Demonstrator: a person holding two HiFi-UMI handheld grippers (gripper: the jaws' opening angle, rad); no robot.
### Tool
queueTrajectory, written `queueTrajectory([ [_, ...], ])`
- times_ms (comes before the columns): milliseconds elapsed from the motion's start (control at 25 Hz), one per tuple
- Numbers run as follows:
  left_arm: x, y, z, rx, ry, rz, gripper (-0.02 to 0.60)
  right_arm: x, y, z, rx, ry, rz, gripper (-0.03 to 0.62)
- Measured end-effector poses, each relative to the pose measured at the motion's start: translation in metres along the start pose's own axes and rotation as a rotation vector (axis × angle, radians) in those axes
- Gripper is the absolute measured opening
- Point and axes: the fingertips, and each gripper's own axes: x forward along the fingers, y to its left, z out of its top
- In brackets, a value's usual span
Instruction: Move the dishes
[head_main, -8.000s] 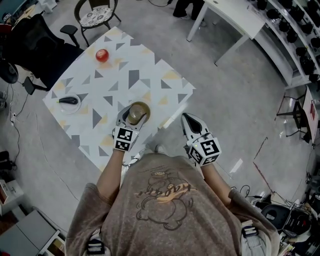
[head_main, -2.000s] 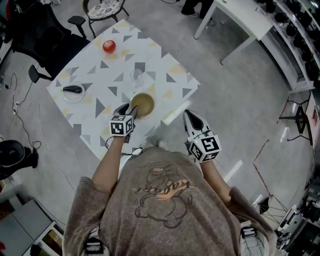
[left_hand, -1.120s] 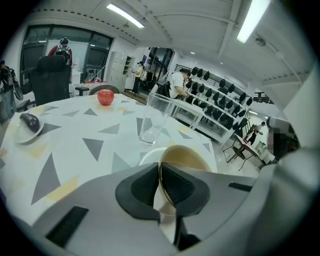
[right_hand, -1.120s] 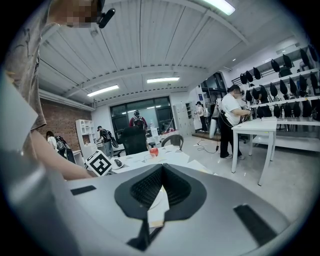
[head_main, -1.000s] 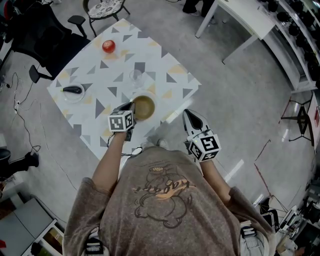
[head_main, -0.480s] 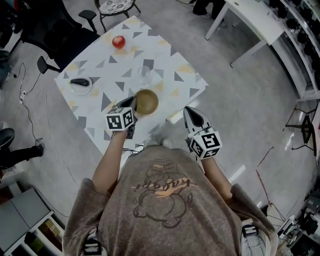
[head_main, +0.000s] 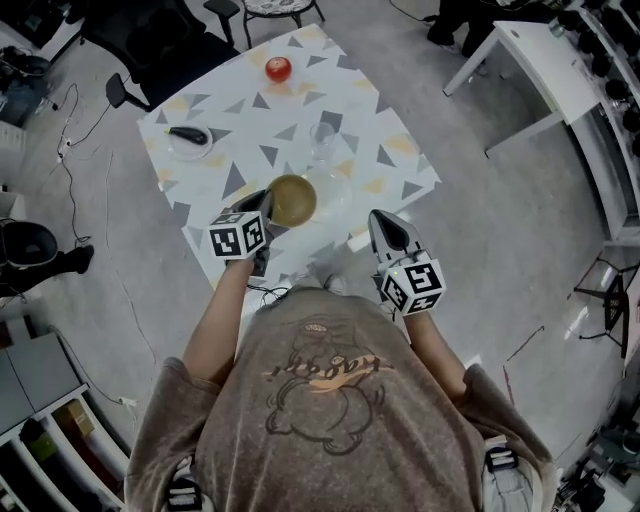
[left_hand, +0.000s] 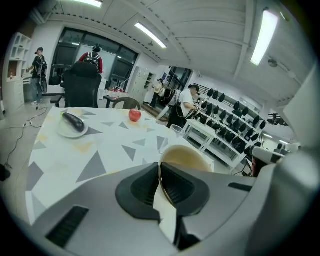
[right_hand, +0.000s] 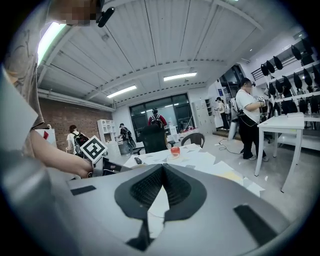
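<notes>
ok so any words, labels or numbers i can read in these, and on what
No text here can be read.
T-shirt print: cursive lettering, too blurred to read.
Left marker cube, right marker cube: square patterns only, no words.
Bowl: no label visible.

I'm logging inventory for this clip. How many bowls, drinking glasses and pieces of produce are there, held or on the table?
Bowl: 1
Drinking glass: 1
Produce: 2 (red fruit, dark aubergine)
Total: 4
</notes>
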Motion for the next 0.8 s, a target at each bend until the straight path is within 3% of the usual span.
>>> queueTrajectory([
  [440,-0.033,0.031,-0.034,-0.077,0.006,0.105,0.031,0.017,0.023,-0.007,-0.014,0.027,0.101,-0.002],
  [800,-0.025,0.048,-0.074,-0.163,0.090,0.143,0.031,0.017,0.031,-0.013,-0.010,0.045,0.117,-0.002],
])
